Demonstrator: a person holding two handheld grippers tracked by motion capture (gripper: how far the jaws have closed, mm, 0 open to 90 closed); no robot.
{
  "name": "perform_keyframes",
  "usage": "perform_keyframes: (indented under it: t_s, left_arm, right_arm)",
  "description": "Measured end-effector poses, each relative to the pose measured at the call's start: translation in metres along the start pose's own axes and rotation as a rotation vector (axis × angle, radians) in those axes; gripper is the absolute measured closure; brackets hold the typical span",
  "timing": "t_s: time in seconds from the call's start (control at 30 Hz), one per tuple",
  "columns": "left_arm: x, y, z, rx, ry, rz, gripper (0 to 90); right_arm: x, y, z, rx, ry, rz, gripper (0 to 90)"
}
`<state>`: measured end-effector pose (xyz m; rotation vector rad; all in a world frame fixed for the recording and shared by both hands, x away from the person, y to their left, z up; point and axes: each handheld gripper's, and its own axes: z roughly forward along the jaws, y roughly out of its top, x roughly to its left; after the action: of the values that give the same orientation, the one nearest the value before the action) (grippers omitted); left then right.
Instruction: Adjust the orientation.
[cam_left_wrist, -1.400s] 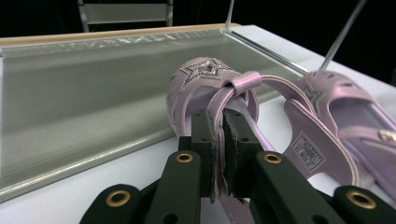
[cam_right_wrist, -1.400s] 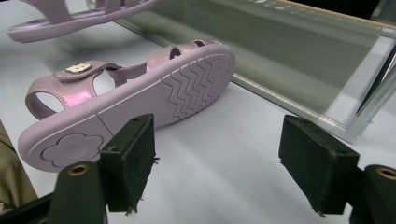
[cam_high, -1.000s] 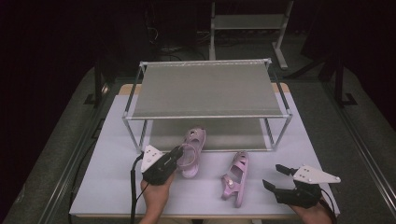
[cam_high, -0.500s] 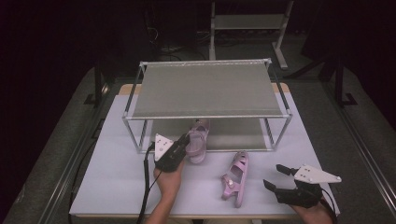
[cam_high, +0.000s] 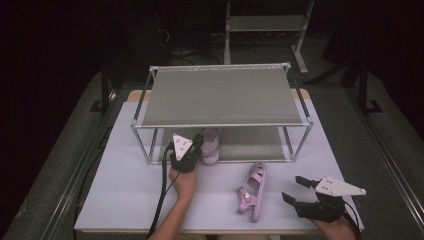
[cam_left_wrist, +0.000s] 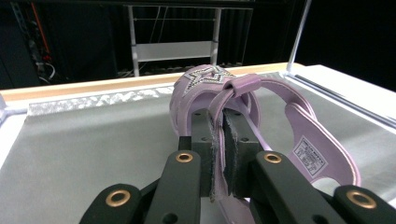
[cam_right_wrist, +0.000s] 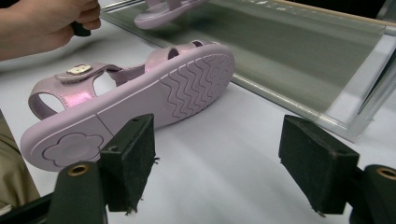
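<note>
Held sandal (cam_high: 212, 145) now sits under the rack's (cam_high: 220, 125) top shelf, over its lower shelf; a second ago it hung out in front. Left gripper (cam_high: 192, 150) stays clamped on its strap, so release seems near. Second sandal (cam_high: 251, 190) lies on its side before the rack, right gripper (cam_high: 295, 191) beside it, jaws apart.

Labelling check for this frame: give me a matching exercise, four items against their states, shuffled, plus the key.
Items:
1. left gripper
2. right gripper
3. held sandal
4. second sandal

States:
A. lies on its side on the white table, sole showing
B. open, holding nothing
C. at the rack's lower shelf, gripped by its strap
D. shut on a strap

Pairs: 1-D, 2-B, 3-C, 4-A
</note>
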<state>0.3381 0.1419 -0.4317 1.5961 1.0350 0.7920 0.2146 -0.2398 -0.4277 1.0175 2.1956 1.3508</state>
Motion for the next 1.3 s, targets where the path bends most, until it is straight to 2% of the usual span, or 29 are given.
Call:
perform_keyframes:
  t_s: [0.13, 0.2, 0.33, 0.43, 0.73, 0.9, 0.97, 1.0, 1.07, 1.13, 1.2, 1.27, 1.3]
  left_arm:
    - [0.002, 0.000, 0.005, 0.006, 0.018, -0.003, 84.1]
    - [0.002, 0.000, 0.009, 0.020, 0.030, 0.012, 84.1]
    - [0.003, 0.000, 0.013, 0.032, 0.036, 0.000, 84.1]
    - [0.003, 0.000, 0.017, 0.045, 0.047, 0.023, 84.1]
    - [0.007, -0.005, 0.025, 0.095, 0.048, 0.023, 84.0]
    - [0.012, -0.006, 0.027, 0.108, 0.031, 0.004, 82.2]
    - [0.012, -0.004, 0.026, 0.092, 0.035, -0.008, 75.1]
    - [0.012, -0.004, 0.026, 0.082, 0.019, -0.012, 71.2]
    - [0.009, -0.003, 0.024, 0.074, 0.012, 0.004, 70.6]
    - [0.008, -0.003, 0.022, 0.075, -0.005, -0.003, 68.5]
    - [0.008, -0.002, 0.020, 0.074, -0.005, 0.001, 67.8]
    - [0.006, -0.001, 0.017, 0.073, -0.050, -0.004, 65.1]
    - [0.003, -0.001, 0.015, 0.069, -0.047, -0.001, 64.0]
  right_arm:
    - [0.000, -0.001, 0.000, 0.000, 0.004, 0.001, 26.6]
    - [0.000, -0.001, 0.000, 0.002, 0.007, 0.002, 26.6]
    - [0.001, 0.000, 0.000, 0.001, 0.011, -0.004, 26.6]
    - [0.002, 0.000, 0.000, -0.001, 0.012, -0.009, 26.6]
    - [0.003, 0.000, -0.001, -0.002, 0.012, -0.010, 26.6]
    - [0.004, 0.000, -0.001, 0.000, 0.013, -0.009, 26.6]
    - [0.004, 0.000, -0.001, 0.002, 0.012, -0.013, 26.6]
    - [0.004, 0.000, 0.000, 0.003, 0.012, -0.012, 26.6]
    - [0.004, 0.000, 0.000, 0.005, 0.014, -0.010, 26.6]
    - [0.004, 0.000, 0.001, 0.005, 0.014, -0.013, 26.6]
    - [0.005, 0.000, 0.001, 0.004, 0.014, -0.014, 26.6]
    - [0.005, 0.000, 0.001, 0.006, 0.015, -0.015, 26.6]
    - [0.005, 0.000, 0.001, 0.007, 0.014, -0.016, 26.6]
